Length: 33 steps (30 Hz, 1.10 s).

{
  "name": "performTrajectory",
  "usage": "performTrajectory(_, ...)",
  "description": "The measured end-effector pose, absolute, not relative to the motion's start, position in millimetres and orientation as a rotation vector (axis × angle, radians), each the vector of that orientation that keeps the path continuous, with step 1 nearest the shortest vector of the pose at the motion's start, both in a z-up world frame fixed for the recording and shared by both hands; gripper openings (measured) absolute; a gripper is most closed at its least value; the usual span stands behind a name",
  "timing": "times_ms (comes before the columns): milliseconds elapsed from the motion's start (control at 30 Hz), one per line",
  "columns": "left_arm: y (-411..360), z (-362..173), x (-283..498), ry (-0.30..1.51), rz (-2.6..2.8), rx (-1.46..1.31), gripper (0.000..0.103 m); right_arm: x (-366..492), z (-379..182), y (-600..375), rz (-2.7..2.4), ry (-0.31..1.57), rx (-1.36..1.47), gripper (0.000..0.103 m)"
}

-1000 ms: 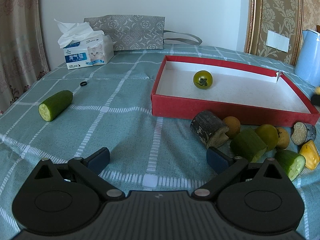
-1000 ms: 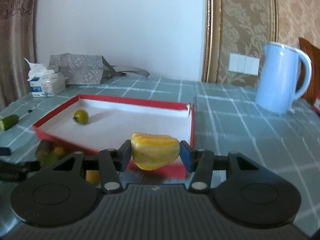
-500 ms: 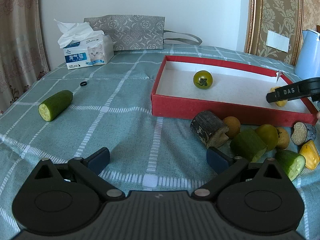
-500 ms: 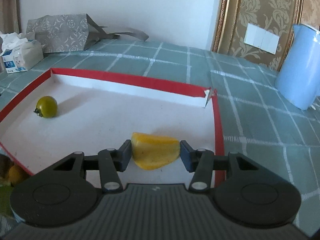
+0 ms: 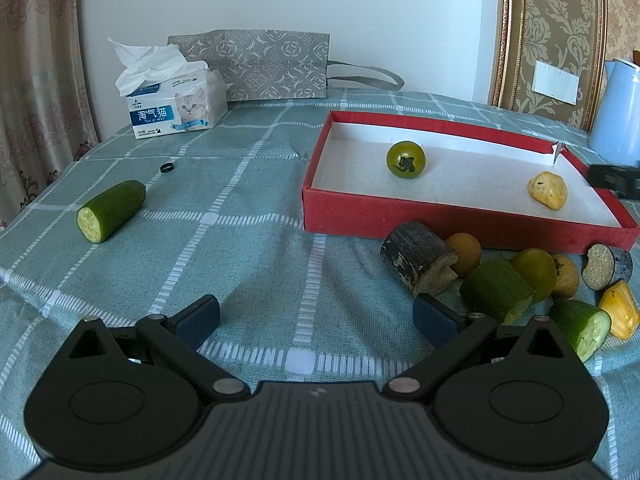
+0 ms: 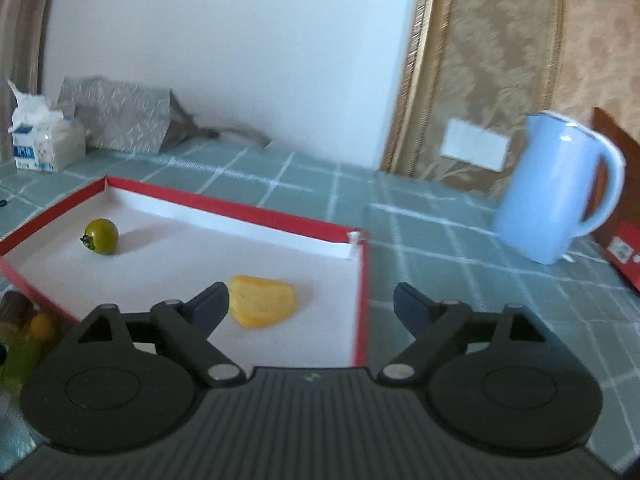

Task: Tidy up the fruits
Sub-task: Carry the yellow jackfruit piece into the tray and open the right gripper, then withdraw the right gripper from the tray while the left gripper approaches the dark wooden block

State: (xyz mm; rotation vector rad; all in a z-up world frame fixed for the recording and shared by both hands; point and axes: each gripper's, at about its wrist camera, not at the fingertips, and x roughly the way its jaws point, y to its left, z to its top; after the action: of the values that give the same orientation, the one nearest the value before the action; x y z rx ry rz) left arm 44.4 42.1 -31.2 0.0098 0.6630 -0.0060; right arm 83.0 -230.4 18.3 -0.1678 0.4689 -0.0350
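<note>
A red box (image 5: 460,224) with a white floor holds a green tomato (image 5: 405,159) and a yellow fruit piece (image 5: 547,190). The box (image 6: 362,300), tomato (image 6: 101,236) and yellow piece (image 6: 262,306) also show in the right wrist view. My right gripper (image 6: 310,306) is open and empty, just above the box's near right corner, with the yellow piece by its left finger. My left gripper (image 5: 316,318) is open and empty over the tablecloth. A pile of cut produce (image 5: 504,276) lies in front of the box. A cucumber half (image 5: 110,210) lies far left.
A tissue box (image 5: 176,104) and a grey bag (image 5: 276,64) stand at the back. A small black ring (image 5: 167,167) lies on the cloth. A blue jug (image 6: 556,192) stands to the right of the box, and a red item (image 6: 624,248) lies at the far right.
My right gripper carried the yellow piece over the box, opened and let it go onto the box floor, then pulled back and up. The left gripper has not moved.
</note>
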Motion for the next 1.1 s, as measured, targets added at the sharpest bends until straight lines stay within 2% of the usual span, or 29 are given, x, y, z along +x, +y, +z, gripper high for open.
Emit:
performTrajectory(100,42,-31,44,0.663,-0.006,0.010,0.103,57,15,-246,-0.055,0.446,-0.119,0.096)
performTrajectory(433,42,-31,44,0.663,-0.006,0.010,0.103,19,-15,-267,-0.117,0.486,-0.049,0.096)
performTrajectory(600,43,-31,44,0.660,-0.008,0.002,0.103,21,-19,-270,-0.141,0.521,-0.035,0.103)
performTrajectory(900,49,-29,38,0.641,-0.020,-0.026,0.103,26,-23,-284,-0.172,0.585,0.048,0.103)
performTrajectory(1100,43,-22,29,0.567,-0.085,-0.038,0.103,25,-22,-292,-0.158,0.588,0.116,0.103)
